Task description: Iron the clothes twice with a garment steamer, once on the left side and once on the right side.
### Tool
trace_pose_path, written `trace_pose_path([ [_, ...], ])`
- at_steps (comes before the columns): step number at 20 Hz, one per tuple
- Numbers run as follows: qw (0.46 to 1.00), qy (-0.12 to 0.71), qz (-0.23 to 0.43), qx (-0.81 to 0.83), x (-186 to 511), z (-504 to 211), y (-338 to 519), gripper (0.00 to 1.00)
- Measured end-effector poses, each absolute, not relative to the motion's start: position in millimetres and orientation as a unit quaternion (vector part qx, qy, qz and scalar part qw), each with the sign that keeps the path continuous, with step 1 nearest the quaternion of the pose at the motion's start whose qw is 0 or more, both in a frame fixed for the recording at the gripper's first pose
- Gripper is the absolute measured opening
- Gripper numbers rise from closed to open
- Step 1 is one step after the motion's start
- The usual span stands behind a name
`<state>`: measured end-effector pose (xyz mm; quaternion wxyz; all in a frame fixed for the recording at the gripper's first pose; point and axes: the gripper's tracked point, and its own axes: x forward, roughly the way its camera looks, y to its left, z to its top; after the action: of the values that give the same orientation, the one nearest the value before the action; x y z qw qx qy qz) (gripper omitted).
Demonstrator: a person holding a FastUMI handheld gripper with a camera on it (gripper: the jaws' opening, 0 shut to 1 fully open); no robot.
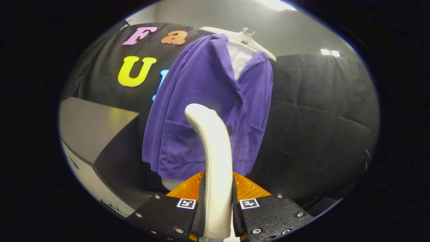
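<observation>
Between the two fingers of the gripper [217, 205] stands the pale, curved handle of the garment steamer [215, 158], and the jaws are closed tight on it, one finger pressing each side, so the tool is firmly held. From that grip the handle rises upright and bends over at its rounded top toward the clothes beyond. Just ahead of the fingers, low behind the handle, sits a ribbed orange part [248, 190]; whether it belongs to the steamer or to the gripper is hard to tell from this angle. Beyond the steamer hangs a purple jacket [201, 101] on a white hanger [242, 36], its front facing the camera, with a collar, a buttoned closure down the middle and a patch pocket on each side low down. A white shirt [239, 58] shows inside the open neck. Behind the jacket is the black cloth wall [319, 117] of the booth. Off to the left of the jacket stands a grey worktop [90, 127] with a lighter front edge.
</observation>
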<state>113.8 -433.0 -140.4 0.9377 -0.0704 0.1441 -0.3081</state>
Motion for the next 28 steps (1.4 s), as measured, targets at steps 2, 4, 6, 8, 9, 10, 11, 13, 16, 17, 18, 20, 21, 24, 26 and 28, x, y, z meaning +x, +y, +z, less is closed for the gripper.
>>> trace_pose_path([
  [2,0.936,0.116,-0.323,-0.072,113,-100,-450,0.33],
  [4,0.933,0.1,-0.336,-0.081,117,-71,-464,0.33],
  [6,0.931,0.081,-0.345,-0.084,123,-44,-478,0.33],
  [8,0.931,0.057,-0.35,-0.087,131,-20,-489,0.33],
  [9,0.929,0.049,-0.355,-0.092,135,-8,-496,0.33],
  [10,0.928,0.041,-0.358,-0.095,138,0,-504,0.33],
  [11,0.927,0.034,-0.361,-0.094,141,10,-510,0.33],
  [13,0.927,0.013,-0.365,-0.085,148,28,-523,0.33],
  [16,0.924,-0.013,-0.373,-0.085,154,48,-545,0.33],
  [17,0.923,-0.019,-0.376,-0.083,156,53,-552,0.33],
  [18,0.921,-0.024,-0.38,-0.083,157,57,-561,0.33],
  [20,0.918,-0.031,-0.387,-0.085,162,58,-573,0.33],
  [21,0.915,-0.034,-0.393,-0.089,164,58,-579,0.33],
  [24,0.907,-0.04,-0.407,-0.102,171,55,-594,0.33],
  [26,0.903,-0.045,-0.416,-0.101,177,50,-602,0.33],
  [28,0.895,-0.043,-0.43,-0.109,181,42,-611,0.33],
])
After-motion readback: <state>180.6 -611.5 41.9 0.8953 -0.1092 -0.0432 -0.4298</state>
